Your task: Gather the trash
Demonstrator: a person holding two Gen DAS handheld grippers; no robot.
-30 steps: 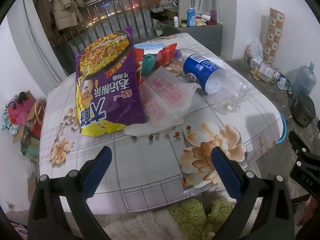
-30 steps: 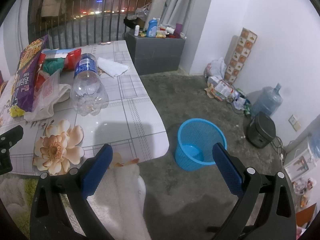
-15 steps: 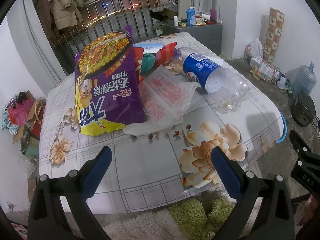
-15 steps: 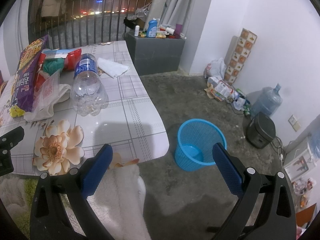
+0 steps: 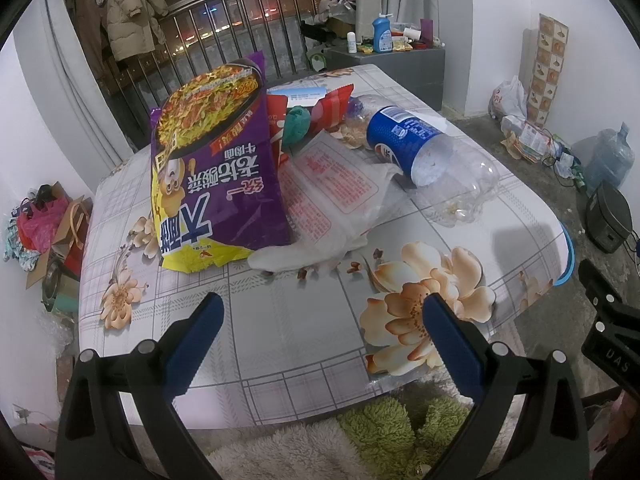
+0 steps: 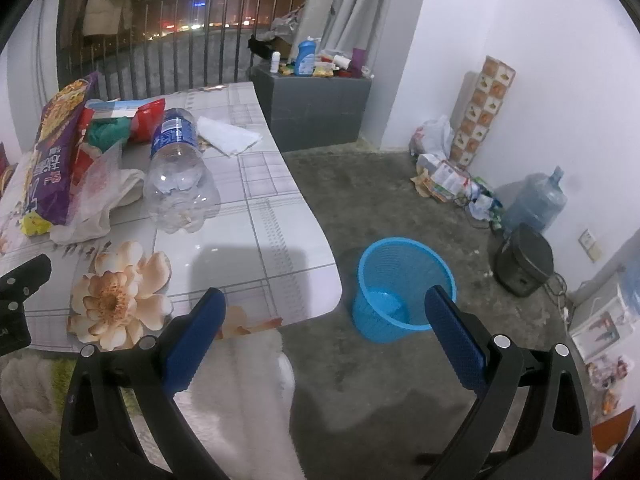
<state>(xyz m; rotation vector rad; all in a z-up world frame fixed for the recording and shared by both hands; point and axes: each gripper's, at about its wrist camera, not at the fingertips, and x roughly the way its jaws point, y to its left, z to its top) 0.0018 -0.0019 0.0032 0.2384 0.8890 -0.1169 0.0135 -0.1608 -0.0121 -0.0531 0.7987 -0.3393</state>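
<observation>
Nothing moved — both hand-held grippers (image 5: 318, 320) (image 6: 324, 312) wide, empty; purple noodle bag (image 5: 216, 176) reads "老坛酸菜牛肉面".

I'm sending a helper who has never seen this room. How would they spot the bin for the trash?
From the flower-print table, look down at the bare concrete floor just past its rounded corner. There stands a blue basket, upright and open-topped. Its bright blue mesh wall sets it apart from the dark round appliance and the water jug by the wall.
</observation>
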